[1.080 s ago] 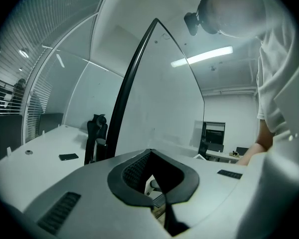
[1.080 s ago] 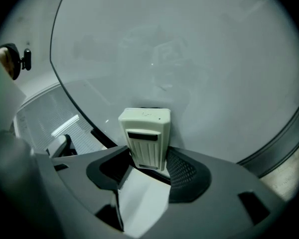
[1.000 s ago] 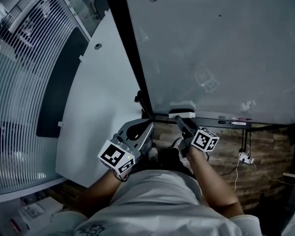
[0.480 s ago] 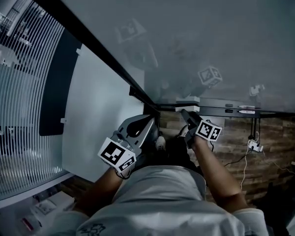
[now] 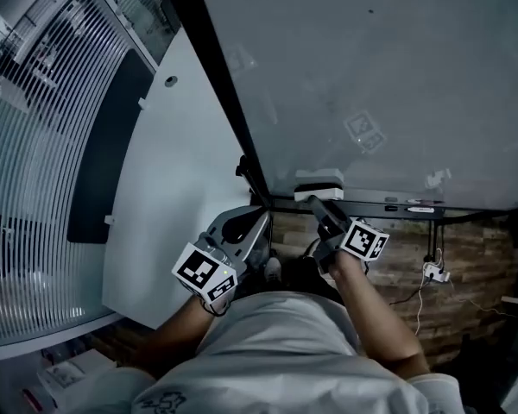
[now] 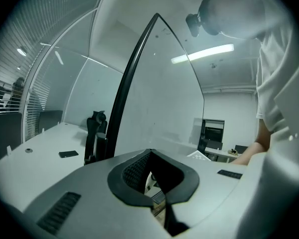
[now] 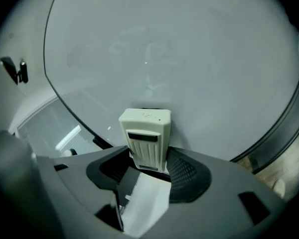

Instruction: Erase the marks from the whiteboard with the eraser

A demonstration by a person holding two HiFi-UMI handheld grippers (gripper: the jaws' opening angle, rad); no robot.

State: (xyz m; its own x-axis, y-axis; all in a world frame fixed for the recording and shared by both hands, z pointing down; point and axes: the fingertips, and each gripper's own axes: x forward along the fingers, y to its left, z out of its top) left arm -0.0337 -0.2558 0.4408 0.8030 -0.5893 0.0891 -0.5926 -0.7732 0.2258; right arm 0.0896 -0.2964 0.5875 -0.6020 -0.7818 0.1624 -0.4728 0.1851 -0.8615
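The whiteboard (image 5: 388, 76) fills the upper right of the head view, and I cannot make out clear marks on it, only faint reflections. My right gripper (image 5: 322, 205) is shut on the white eraser (image 5: 319, 184), which sits against the board's bottom edge just above the tray. In the right gripper view the eraser (image 7: 145, 138) stands upright between the jaws, its far end at the whiteboard (image 7: 199, 54). My left gripper (image 5: 242, 229) hangs low, left of the board, with its jaws together and nothing in them. In the left gripper view the left gripper (image 6: 152, 176) looks along the whiteboard (image 6: 164, 93) edge-on.
A black tray (image 5: 414, 207) with markers runs under the board. The board's black frame (image 5: 216, 84) slants beside a white wall panel (image 5: 164, 188) and striped glass (image 5: 43, 145). A power strip (image 5: 432, 274) with cables lies by the brick-patterned surface below.
The head view swung aside half a second ago and has come back. The eraser stays at the board's bottom edge in the right gripper. The left gripper has hardly moved.
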